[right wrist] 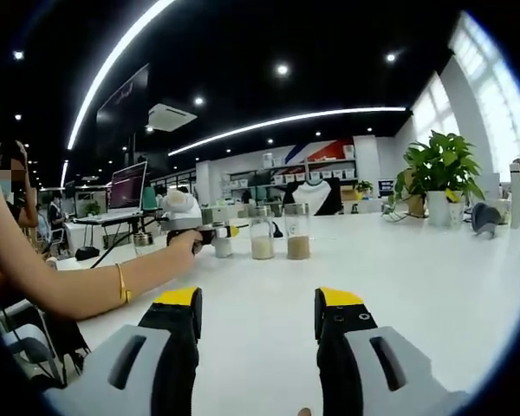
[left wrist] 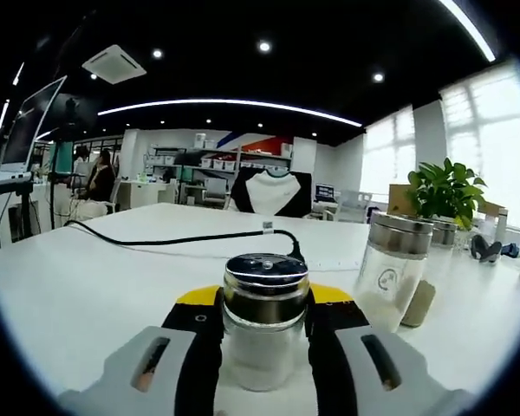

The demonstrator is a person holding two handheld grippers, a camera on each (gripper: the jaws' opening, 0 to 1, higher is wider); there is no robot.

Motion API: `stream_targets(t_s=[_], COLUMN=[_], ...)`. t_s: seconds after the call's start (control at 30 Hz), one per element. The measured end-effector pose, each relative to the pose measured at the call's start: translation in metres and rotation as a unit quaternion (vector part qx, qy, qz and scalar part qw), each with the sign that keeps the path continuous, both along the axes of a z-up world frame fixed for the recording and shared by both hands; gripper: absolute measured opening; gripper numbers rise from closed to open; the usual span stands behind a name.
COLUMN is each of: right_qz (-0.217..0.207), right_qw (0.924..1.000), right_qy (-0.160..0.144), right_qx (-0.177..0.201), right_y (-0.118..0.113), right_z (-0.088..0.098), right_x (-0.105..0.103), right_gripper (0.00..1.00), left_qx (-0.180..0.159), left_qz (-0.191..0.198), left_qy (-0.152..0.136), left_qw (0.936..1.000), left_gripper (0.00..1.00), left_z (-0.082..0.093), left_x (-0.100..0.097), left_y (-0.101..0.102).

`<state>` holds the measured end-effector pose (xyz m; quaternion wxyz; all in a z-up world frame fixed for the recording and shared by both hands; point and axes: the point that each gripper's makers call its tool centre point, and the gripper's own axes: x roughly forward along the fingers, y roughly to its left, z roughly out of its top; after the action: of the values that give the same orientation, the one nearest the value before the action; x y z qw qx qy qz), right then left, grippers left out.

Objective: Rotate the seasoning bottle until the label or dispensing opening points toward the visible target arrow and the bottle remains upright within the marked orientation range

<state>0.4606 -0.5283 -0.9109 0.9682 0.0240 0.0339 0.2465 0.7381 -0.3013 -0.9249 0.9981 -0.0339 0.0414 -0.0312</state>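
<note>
On the white surface (left wrist: 87, 286), the left gripper (left wrist: 264, 334) has its fingers closed around the upright seasoning bottle (left wrist: 265, 316), while the right gripper (right wrist: 258, 325) hovers with fingers spread, holding nothing.

Open-plan room, dark ceiling (left wrist: 269, 22) with recessed spotlights and long curved light strip (left wrist: 230, 105) across upper frame. Bright windows (left wrist: 494, 143) at right edge. White table (left wrist: 87, 277) fills lower frame. Potted plant (left wrist: 445, 191) right of centre. Shelving (left wrist: 204, 165) along far wall. Monitor (right wrist: 127, 185) mid-left, right gripper view.
</note>
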Motion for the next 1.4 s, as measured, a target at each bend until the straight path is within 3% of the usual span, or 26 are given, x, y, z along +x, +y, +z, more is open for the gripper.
stream_targets(t_s=[0.27,0.43,0.57,0.63,0.67,0.7,0.8,0.9,1.4], right_qz=[0.010,0.020,0.031,0.040,0.044,0.047,0.053,0.058,0.062], right_qw=[0.9999,0.9995,0.9990,0.9988,0.9986,0.9985,0.9980,0.9977,0.9974], right_qy=[-0.006,-0.014,-0.016,-0.013,-0.010,-0.009,-0.011,-0.015,-0.016], right_qx=[0.003,-0.019,-0.029,-0.028,-0.028,-0.029,-0.032,-0.031,-0.032], right_y=[0.006,0.013,0.020,0.024,0.026,0.029,0.035,0.039,0.039], right_z=[0.005,0.007,0.007,0.006,0.005,0.004,0.005,0.007,0.007], right_x=[-0.006,-0.014,-0.019,-0.020,-0.021,-0.022,-0.025,-0.027,-0.022], right_gripper=[0.51,0.51,0.51,0.51,0.51,0.51,0.51,0.51,0.51], left_qx=[-0.015,-0.015,-0.020,-0.044,-0.045,-0.040,-0.037,-0.066,-0.027], left_qz=[-0.002,0.000,-0.014,-0.021,-0.025,-0.030,-0.036,-0.053,-0.097], left_qy=[-0.010,-0.014,-0.015,-0.031,-0.031,-0.026,-0.028,-0.028,-0.045], left_qw=[0.9998,0.9998,0.9996,0.9983,0.9982,0.9984,0.9983,0.9961,0.9939], left_gripper=[0.38,0.38,0.38,0.38,0.38,0.38,0.38,0.38,0.38], left_z=[0.010,0.015,0.019,0.026,0.027,0.028,0.030,0.031,0.046], left_x=[-0.018,-0.034,-0.045,-0.051,-0.054,-0.044,-0.052,-0.061,-0.103], left_y=[0.002,0.003,-0.004,-0.011,-0.014,-0.014,-0.018,-0.022,-0.037])
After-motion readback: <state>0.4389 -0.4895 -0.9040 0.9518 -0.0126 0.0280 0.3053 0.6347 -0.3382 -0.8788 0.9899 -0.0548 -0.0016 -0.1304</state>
